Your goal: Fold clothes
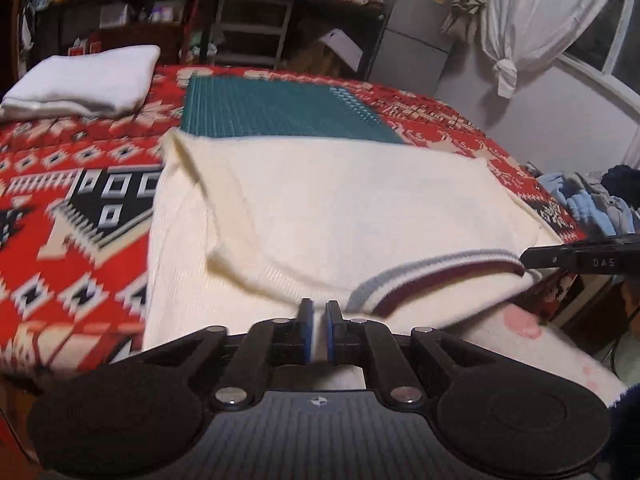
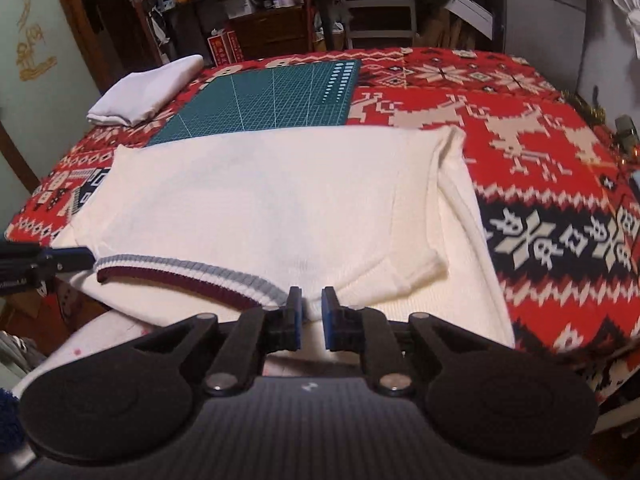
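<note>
While both fingers (image 1: 305, 312) pinch it, sweater (image 1: 340, 200) lies ahead.

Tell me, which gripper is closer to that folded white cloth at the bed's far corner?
Left. The folded white cloth lies ahead and left of the left gripper; the right gripper sits further right along the near edge of the cream sweater.

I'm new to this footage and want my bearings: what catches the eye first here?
A cream sweater with a blue and maroon striped band lies spread across the near half of a bright red patterned blanket. Both grippers, left and right, pinch its near edge. Behind it lie a green cutting mat and, far left, a folded white garment.
</note>
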A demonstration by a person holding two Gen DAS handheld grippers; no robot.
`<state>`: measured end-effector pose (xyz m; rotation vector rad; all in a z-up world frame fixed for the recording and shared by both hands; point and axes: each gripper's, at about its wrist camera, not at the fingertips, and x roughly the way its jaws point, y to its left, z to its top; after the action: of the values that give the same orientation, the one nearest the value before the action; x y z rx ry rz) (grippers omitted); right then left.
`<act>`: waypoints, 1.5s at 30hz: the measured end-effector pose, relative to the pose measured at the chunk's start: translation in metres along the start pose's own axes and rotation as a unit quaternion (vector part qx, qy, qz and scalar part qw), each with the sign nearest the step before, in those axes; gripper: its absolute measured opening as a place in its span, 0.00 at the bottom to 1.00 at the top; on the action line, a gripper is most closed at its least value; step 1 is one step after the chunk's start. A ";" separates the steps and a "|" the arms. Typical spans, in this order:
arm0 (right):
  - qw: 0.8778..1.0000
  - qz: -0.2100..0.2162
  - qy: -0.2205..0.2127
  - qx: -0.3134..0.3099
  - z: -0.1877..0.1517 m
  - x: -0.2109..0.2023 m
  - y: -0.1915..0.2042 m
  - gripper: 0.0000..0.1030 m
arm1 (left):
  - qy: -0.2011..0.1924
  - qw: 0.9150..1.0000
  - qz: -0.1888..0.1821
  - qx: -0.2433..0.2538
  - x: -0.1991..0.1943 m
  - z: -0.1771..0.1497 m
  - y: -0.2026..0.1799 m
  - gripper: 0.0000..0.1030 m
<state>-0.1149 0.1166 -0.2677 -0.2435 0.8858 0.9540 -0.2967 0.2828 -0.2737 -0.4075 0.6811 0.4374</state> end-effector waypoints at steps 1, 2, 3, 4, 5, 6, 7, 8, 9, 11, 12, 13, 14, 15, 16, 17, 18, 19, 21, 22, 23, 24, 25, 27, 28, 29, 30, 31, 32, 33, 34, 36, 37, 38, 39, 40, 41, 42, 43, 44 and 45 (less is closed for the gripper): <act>1.000 0.000 0.001 0.001 -0.002 -0.001 0.000 0.11 | 0.001 1.000 0.000 -0.003 -0.002 -0.001 0.000 0.07; 1.000 0.000 0.002 0.002 -0.003 -0.001 -0.001 0.12 | 0.001 1.000 0.000 -0.006 -0.004 -0.002 0.001 0.07; 1.000 0.000 0.002 0.002 -0.004 -0.003 -0.001 0.12 | 0.002 1.000 -0.001 -0.010 -0.006 -0.003 0.001 0.07; 1.000 0.000 0.000 0.001 -0.004 -0.005 0.000 0.12 | 0.000 1.000 -0.002 -0.011 -0.009 -0.003 0.001 0.07; 1.000 -0.001 -0.002 0.000 -0.004 -0.007 0.001 0.12 | -0.009 1.000 -0.004 -0.008 -0.012 -0.001 -0.002 0.07; 1.000 0.000 -0.005 -0.001 -0.004 -0.010 0.002 0.12 | -0.017 1.000 -0.008 -0.005 -0.015 0.001 -0.005 0.07; 1.000 0.003 -0.010 -0.002 -0.002 -0.013 0.005 0.12 | -0.025 1.000 -0.012 -0.001 -0.017 0.004 -0.008 0.07; 1.000 0.004 -0.016 -0.007 0.001 -0.015 0.008 0.12 | -0.030 0.999 -0.015 0.005 -0.017 0.008 -0.011 0.07; 1.000 0.005 -0.022 -0.017 0.003 -0.017 0.013 0.12 | -0.030 0.999 -0.015 0.013 -0.014 0.011 -0.014 0.07; 0.999 0.003 -0.027 -0.042 0.009 -0.016 0.024 0.12 | -0.029 0.999 -0.013 0.029 -0.008 0.017 -0.020 0.07; 0.998 0.003 -0.027 -0.052 0.011 -0.014 0.029 0.12 | -0.023 0.999 -0.010 0.036 -0.002 0.018 -0.022 0.07; 0.998 0.003 -0.025 -0.058 0.012 -0.010 0.033 0.12 | -0.015 0.999 -0.007 0.039 0.004 0.018 -0.023 0.07; 0.998 0.004 -0.020 -0.061 0.013 -0.006 0.035 0.12 | -0.007 0.999 -0.003 0.040 0.008 0.017 -0.022 0.07; 0.998 0.005 -0.015 -0.061 0.013 -0.002 0.036 0.12 | -0.006 0.999 -0.002 0.040 0.010 0.014 -0.021 0.07; 0.998 0.006 -0.010 -0.057 0.012 0.001 0.035 0.12 | -0.004 0.999 -0.002 0.039 0.012 0.012 -0.020 0.08; 0.999 0.007 -0.008 -0.051 0.010 0.003 0.032 0.12 | -0.002 0.999 -0.001 0.040 0.012 0.009 -0.019 0.09; 0.999 0.008 -0.006 -0.046 0.008 0.004 0.029 0.12 | 0.001 0.999 -0.001 0.042 0.011 0.007 -0.018 0.11; 0.999 0.009 -0.004 -0.040 0.006 0.006 0.027 0.12 | 0.004 0.999 -0.001 0.044 0.010 0.004 -0.018 0.11; 0.999 0.009 -0.001 -0.032 0.001 0.004 0.021 0.11 | 0.009 0.999 -0.001 0.045 0.007 -0.001 -0.017 0.11; 1.000 0.010 0.001 -0.028 -0.001 0.003 0.018 0.10 | 0.008 0.999 -0.001 0.042 0.004 -0.002 -0.017 0.11; 1.000 0.012 0.002 -0.021 -0.002 0.000 0.015 0.10 | 0.008 0.999 -0.001 0.039 0.002 -0.003 -0.016 0.11; 1.000 0.012 0.000 -0.013 -0.002 -0.003 0.011 0.10 | 0.004 0.999 -0.002 0.035 0.000 -0.003 -0.015 0.11; 1.000 0.008 -0.006 -0.007 -0.002 -0.006 0.007 0.12 | -0.004 1.000 -0.003 0.029 -0.003 -0.002 -0.015 0.11; 1.000 -0.001 -0.018 0.006 0.001 -0.011 -0.002 0.12 | -0.022 1.000 -0.007 0.019 -0.008 0.004 -0.014 0.11; 1.000 -0.009 -0.025 0.012 0.004 -0.013 -0.007 0.12 | -0.029 0.999 -0.007 0.017 -0.009 0.008 -0.014 0.11; 0.999 -0.019 -0.029 0.018 0.008 -0.012 -0.012 0.12 | -0.034 0.999 -0.007 0.018 -0.009 0.012 -0.014 0.11; 0.999 -0.032 -0.030 0.020 0.011 -0.010 -0.016 0.12 | -0.036 0.999 -0.004 0.019 -0.007 0.016 -0.014 0.11; 0.998 -0.044 -0.031 0.018 0.013 -0.007 -0.019 0.12 | -0.036 0.999 -0.001 0.019 -0.003 0.019 -0.012 0.12; 0.998 -0.051 -0.033 0.015 0.015 -0.004 -0.022 0.10 | -0.035 0.999 0.001 0.016 0.001 0.022 -0.009 0.12; 0.998 -0.057 -0.034 0.011 0.016 0.000 -0.024 0.10 | -0.030 0.999 0.006 0.009 0.006 0.022 -0.004 0.12; 0.997 -0.062 -0.032 0.008 0.016 0.003 -0.026 0.09 | -0.025 1.000 0.016 0.003 0.010 0.022 0.001 0.12; 0.997 -0.072 -0.032 0.005 0.014 0.008 -0.031 0.02 | -0.024 0.999 0.022 -0.011 0.012 0.019 0.013 0.12; 0.997 -0.072 -0.037 0.009 0.011 0.008 -0.034 0.01 | -0.024 0.999 0.021 -0.019 0.011 0.016 0.018 0.12; 0.997 -0.071 -0.040 0.015 0.009 0.007 -0.037 0.01 | -0.024 0.999 0.017 -0.026 0.008 0.014 0.022 0.12; 0.996 -0.071 -0.041 0.021 0.007 0.005 -0.039 0.01 | -0.024 0.999 0.016 -0.030 0.006 0.012 0.024 0.11; 0.996 -0.070 -0.042 0.026 0.004 0.003 -0.042 0.01 | -0.023 0.999 0.017 -0.031 0.003 0.011 0.024 0.10; 0.996 -0.069 -0.042 0.030 0.002 0.001 -0.043 0.01 | -0.023 0.999 0.019 -0.033 0.001 0.010 0.024 0.10; 0.996 -0.068 -0.042 0.034 0.001 -0.002 -0.044 0.02 | -0.023 0.999 0.021 -0.037 -0.002 0.011 0.024 0.10; 0.996 -0.068 -0.041 0.038 0.000 -0.004 -0.045 0.04 | -0.025 0.999 0.022 -0.042 -0.004 0.013 0.023 0.10; 0.996 -0.068 -0.043 0.040 0.002 -0.007 -0.044 0.05 | -0.030 0.998 0.021 -0.046 -0.006 0.016 0.022 0.10; 0.996 -0.068 -0.048 0.042 0.005 -0.009 -0.043 0.05 | -0.037 0.998 0.018 -0.047 -0.007 0.022 0.020 0.10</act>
<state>-0.0806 0.0885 -0.2659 -0.1813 0.8092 0.7945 -0.3005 0.3085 -0.2571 -0.4667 0.5981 0.5170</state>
